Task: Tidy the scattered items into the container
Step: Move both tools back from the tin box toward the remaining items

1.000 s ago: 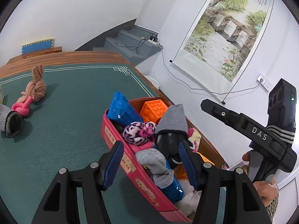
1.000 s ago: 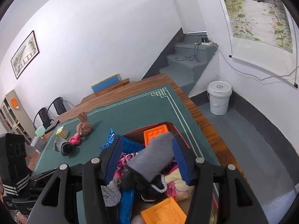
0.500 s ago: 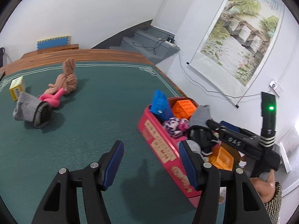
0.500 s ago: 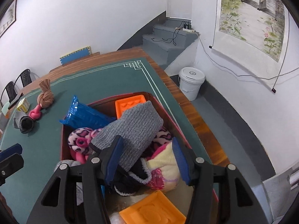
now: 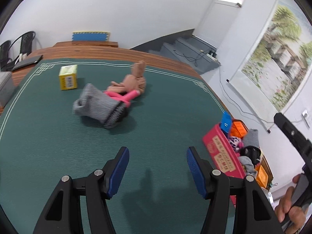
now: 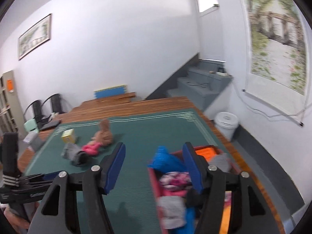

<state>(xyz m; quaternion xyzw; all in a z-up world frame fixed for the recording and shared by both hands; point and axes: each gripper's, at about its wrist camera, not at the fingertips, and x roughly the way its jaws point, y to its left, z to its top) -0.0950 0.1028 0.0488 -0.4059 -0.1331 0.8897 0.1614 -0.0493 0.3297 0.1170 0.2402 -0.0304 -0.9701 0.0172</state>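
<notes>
Red container (image 5: 220, 152) sits at the right edge of the green mat (image 5: 48, 146), stuffed with socks and blocks. Well apart from it lie a grey sock (image 5: 99, 107), a pink toy (image 5: 124, 97) and a tan knotted cloth (image 5: 132, 80), touching one another, with a yellow box (image 5: 67, 77) nearby. Left gripper (image 5: 157, 167) and right gripper (image 6: 153, 165) hover, jaws spread wide and holding nothing.

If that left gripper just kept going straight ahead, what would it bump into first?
Probably the grey sock lying on the green mat. The left gripper is open and empty, with bare mat before it; depth is hard to judge here.
</notes>
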